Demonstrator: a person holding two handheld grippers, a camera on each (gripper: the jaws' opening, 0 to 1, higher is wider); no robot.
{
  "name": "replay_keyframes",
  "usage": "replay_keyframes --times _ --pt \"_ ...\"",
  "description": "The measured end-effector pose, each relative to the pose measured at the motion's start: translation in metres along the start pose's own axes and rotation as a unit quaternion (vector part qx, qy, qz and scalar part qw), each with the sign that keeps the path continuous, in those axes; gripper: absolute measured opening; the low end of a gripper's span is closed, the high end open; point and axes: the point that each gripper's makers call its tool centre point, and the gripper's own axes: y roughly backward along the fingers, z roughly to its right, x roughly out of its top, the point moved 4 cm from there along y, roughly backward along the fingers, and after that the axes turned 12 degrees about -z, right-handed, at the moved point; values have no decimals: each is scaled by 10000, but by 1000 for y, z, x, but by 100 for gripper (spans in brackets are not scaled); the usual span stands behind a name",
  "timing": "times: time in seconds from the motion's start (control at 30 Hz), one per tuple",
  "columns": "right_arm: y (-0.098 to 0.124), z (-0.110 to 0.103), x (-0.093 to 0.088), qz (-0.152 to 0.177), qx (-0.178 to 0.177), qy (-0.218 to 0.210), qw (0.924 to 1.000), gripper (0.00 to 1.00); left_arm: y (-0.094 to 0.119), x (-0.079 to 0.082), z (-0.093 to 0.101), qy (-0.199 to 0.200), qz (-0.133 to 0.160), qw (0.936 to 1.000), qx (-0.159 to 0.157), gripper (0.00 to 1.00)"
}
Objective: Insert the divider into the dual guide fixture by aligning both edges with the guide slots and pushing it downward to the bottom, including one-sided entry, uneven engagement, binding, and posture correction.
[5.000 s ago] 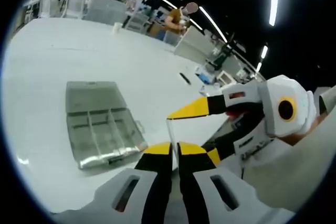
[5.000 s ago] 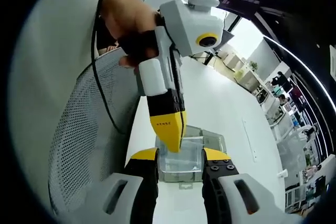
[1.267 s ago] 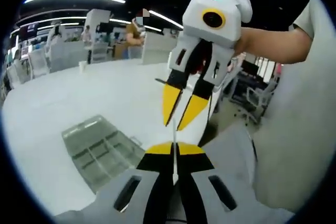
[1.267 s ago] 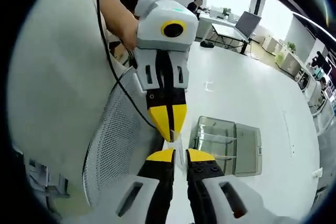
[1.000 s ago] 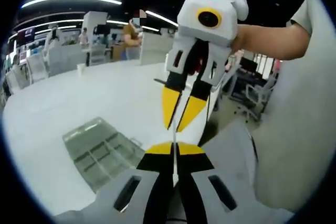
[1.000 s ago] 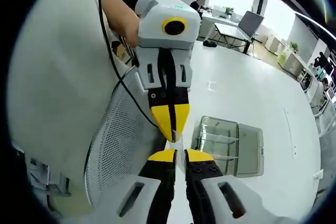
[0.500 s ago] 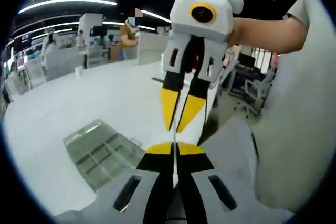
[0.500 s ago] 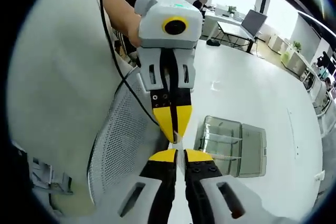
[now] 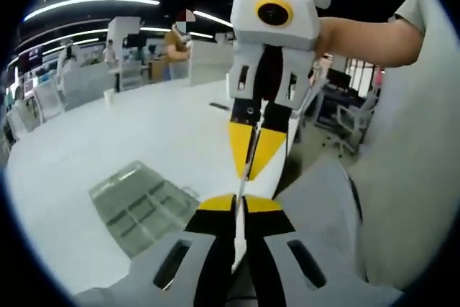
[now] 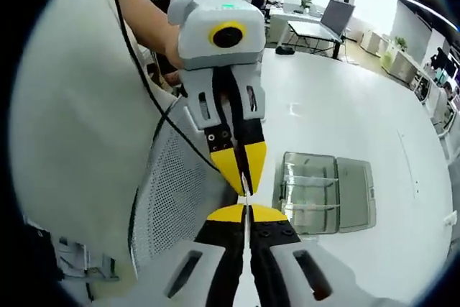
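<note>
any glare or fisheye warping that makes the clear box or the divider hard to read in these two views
Left gripper view: ceiling strip lights curve with the fisheye; the clear box looks dim and grey, its compartments soft. Right gripper view: bright windows wash out the upper right, and the box reads sharper. The divider is a thin edge-on line between the jaws.

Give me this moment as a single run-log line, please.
left gripper: shut on divider | right gripper: shut on divider | fixture: on table, untouched | insertion: not started

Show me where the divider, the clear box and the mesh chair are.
divider (image 9: 239, 210): left gripper view, thin clear edge between the jaws.
clear box (image 10: 327, 193): right gripper view, middle of the open compartments.
mesh chair (image 10: 172, 199): right gripper view, grey mesh back.
</note>
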Motion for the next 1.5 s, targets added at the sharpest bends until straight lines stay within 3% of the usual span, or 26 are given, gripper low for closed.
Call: replay_keyframes --times 0.53,1.0,1.07,1.17,1.27,1.5 --pt "0 7 2 54 421 -1191 9920 0 -4 -6 -12 55 -122 9999 91 6" --pt "-4 14 3 -88 435 -1457 9883 0 -9 -11 -21 225 -220 9992 232 9" --pt "-7 16 1 -180 409 -1483 9879 0 -8 -13 -25 292 -235 9988 316 13" --pt "-10 20 -3 -328 337 -1501 9876 0 -7 -15 -30 459 -248 9976 450 29" --pt "-12 24 -6 -411 282 -1513 9872 0 -5 -16 -31 447 -193 9977 464 28" --pt "-16 42 -18 -716 43 -1569 9850 0 -4 -19 -32 553 -230 9968 520 38"
